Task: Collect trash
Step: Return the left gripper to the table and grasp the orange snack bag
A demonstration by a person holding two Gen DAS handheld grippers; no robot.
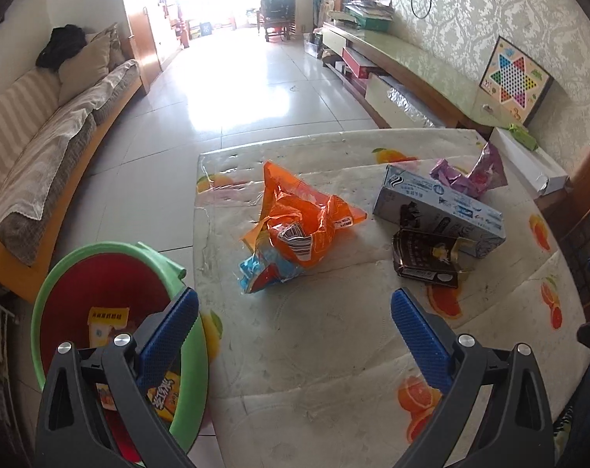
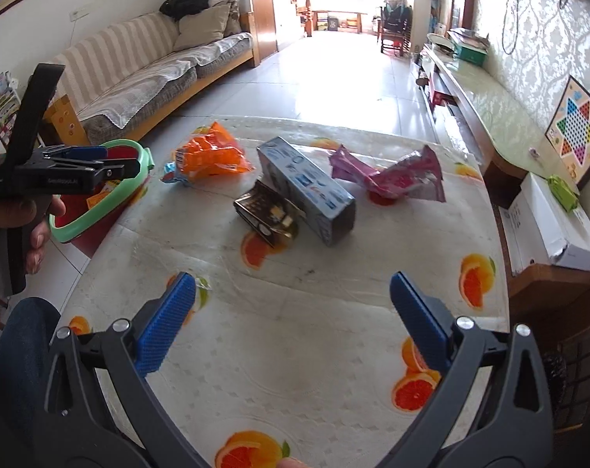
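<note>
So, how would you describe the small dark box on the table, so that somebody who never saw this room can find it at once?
Start from the table with the orange-fruit cloth; near its middle lies a long blue-grey carton. The small dark box lies right against the carton's near end, on the side toward the green basin. It alone is dark brown, crushed and torn open; the bags around it are orange or pink.

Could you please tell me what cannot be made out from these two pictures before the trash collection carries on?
- Left wrist view: most contents of the green-rimmed red plastic bin are hidden behind the open left gripper.
- Both views: print on the long blue-grey cardboard box is too small to read.
- Right wrist view: the crushed dark brown and gold carton is blurred.
- Right wrist view: the table near edge is covered by the open right gripper.
</note>
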